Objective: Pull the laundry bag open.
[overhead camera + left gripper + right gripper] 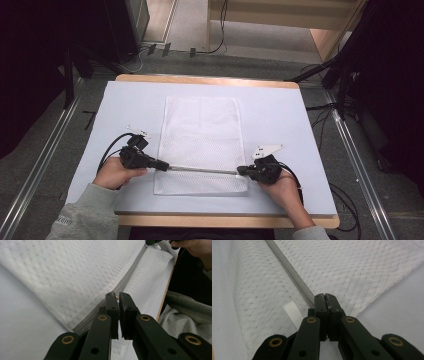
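Observation:
A white mesh bag lies flat in the middle of the table, with a grey zipper running across its near end. My left gripper sits at the zipper's left end, shut on the small metal zipper pull. My right gripper is at the zipper's right end. There its jaws are pressed together on the bag's edge where the zipper ends, as the right gripper view shows. A white ribbon loop sticks out beside them. The zipper is stretched straight between the two grippers.
The pale blue table top has a wooden front edge close to both hands. Black cables trail from each gripper. Dark stands and floor cables surround the table at the left and right.

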### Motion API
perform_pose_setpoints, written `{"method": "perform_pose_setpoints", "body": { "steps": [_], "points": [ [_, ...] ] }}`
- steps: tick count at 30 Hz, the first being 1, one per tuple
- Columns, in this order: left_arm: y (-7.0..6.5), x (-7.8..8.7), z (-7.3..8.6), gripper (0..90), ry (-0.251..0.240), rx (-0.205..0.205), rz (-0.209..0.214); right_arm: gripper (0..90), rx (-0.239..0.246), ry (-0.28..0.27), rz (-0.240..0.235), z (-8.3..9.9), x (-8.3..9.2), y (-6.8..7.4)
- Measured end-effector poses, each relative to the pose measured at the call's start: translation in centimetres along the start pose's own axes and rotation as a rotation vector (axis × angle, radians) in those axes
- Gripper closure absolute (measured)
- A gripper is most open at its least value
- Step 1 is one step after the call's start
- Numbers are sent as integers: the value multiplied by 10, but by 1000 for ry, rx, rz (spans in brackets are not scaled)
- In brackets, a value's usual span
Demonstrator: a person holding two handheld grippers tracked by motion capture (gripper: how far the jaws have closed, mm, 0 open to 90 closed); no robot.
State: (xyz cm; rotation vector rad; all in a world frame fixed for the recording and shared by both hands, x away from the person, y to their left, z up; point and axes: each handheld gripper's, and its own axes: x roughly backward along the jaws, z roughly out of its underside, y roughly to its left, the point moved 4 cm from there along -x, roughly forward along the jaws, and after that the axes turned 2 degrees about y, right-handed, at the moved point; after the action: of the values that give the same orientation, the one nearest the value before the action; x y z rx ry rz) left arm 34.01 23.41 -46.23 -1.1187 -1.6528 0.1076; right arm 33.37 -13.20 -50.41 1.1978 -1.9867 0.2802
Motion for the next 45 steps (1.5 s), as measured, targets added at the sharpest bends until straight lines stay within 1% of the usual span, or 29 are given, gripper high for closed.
{"method": "perform_pose_setpoints", "body": {
  "steps": [3,4,5,7,8,9,11,13,14,19,20,22,24,25,26,27,28,29,30,31,32,33,35,36,37,39,41,44,45],
  "points": [
    [8,8,6,878,-3,18,-15,900,4,3,-2,0,0,0],
    [8,8,6,879,-3,18,-15,900,5,6,-2,0,0,0],
    [13,14,10,878,-17,33,-23,900,3,6,-2,-1,0,0],
    [17,20,15,878,-28,48,-35,900,9,10,-3,-1,0,0],
    [19,23,18,878,-35,56,-52,900,13,12,-3,-1,0,-1],
    [21,27,20,879,-42,62,-54,900,19,12,-5,-2,0,-1],
    [21,31,23,879,-64,72,-43,900,15,16,-7,-2,0,-1],
    [20,31,25,878,-57,60,-55,900,14,22,-7,-3,-1,0],
    [20,30,25,878,-57,61,-62,900,27,20,-9,-4,-1,-1],
    [19,30,27,866,-69,40,-60,893,-6,37,-18,-5,-1,-1],
    [18,29,27,859,-79,18,-84,880,-7,42,-19,-5,-1,-1],
    [17,29,27,788,-90,-5,-103,846,-18,48,-25,-6,0,-2],
    [17,30,27,738,-108,-25,-107,800,-29,57,-35,-7,1,-2],
    [17,31,27,714,-115,-31,-110,772,-32,57,-32,-8,2,-3],
    [17,31,27,704,-115,-31,-110,759,-36,51,-21,-9,3,-4],
    [16,31,26,689,-126,-39,-115,750,-43,45,-15,-10,4,-5],
    [16,31,26,673,-132,-47,-135,734,-47,39,-14,-11,5,-6],
    [16,31,26,661,-132,-47,-135,734,-47,39,-14,-11,5,-6],
    [17,32,25,640,-139,-55,-144,716,-56,31,-7,-11,8,-9],
    [17,33,24,619,-159,-65,-166,701,-56,23,-3,-12,8,-9],
    [17,33,24,594,-159,-65,-166,701,-56,23,-3,-12,8,-9],
    [17,34,23,583,-174,-81,-192,677,-62,19,5,-12,10,-11],
    [18,36,23,549,-187,-88,-212,646,-58,8,15,-14,12,-13],
    [18,36,23,535,-187,-88,-212,632,-58,6,20,-14,13,-13],
    [20,37,23,528,-193,-85,-228,617,-58,-1,25,-15,14,-15],
    [23,38,23,490,-199,-80,-241,586,-57,-12,34,-15,16,-17],
    [25,38,23,465,-202,-73,-263,556,-71,-21,47,-15,18,-19],
    [30,39,24,429,-201,-75,-290,504,-76,-40,68,-15,21,-25],
    [30,39,24,420,-201,-75,-290,504,-76,-40,68,-15,21,-25]
  ]
}}
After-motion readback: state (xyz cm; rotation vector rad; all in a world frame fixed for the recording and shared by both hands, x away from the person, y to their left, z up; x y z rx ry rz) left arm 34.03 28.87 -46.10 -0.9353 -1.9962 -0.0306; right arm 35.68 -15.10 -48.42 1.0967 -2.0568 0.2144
